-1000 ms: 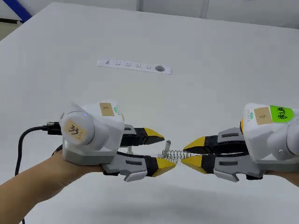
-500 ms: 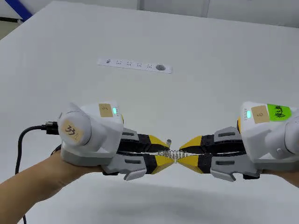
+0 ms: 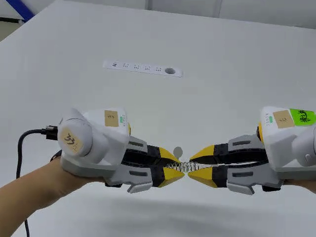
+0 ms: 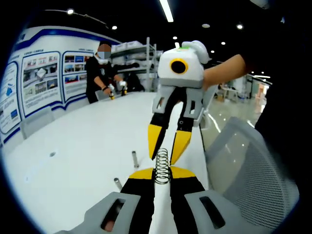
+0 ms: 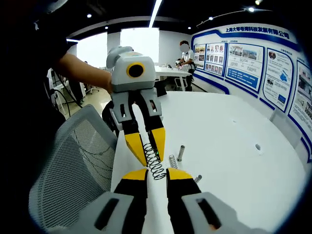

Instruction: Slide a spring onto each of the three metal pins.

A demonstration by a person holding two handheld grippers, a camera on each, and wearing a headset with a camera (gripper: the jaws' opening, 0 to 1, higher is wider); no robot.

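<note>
Spring: pinched at both ends now. A second ago the left jaws stood wide open and one claw alone carried it. This thin silver wire coil spring [image 4: 162,165] hangs in the air between the two sets of yellow tips, above the bench and not yet on any pin.
Left gripper: the white-bodied, yellow-tipped left gripper [image 3: 177,166] has its jaws drawn together on its end of the coil.
Right gripper: the matching right gripper [image 3: 192,163] sits nose to nose with it, jaws clamped on the other end.
Pins: one upright grey metal pin [image 4: 135,159] stands bare on the bench just beyond the tips, and a shorter-looking one [image 4: 117,184] stands near it, also bare.
Second coil: another small wire coil [image 5: 172,161] stands upright just beside the taller pin.
Bench: a plain white workbench [image 3: 237,79], with a long white power strip [image 3: 143,68] lying well apart at the far side.
Risk: my read is that a coil squeezed between two claws can bow and ping away the moment one lets go. A loose pinch on wire this thin could drop it, and a tilted approach could catch the pin's top and stall.
Hidden: in the head view the jaws cover nearly all of the pins. I cannot tell whether a pin runs through the second coil, nor how deep the held spring sits in either claw.
</note>
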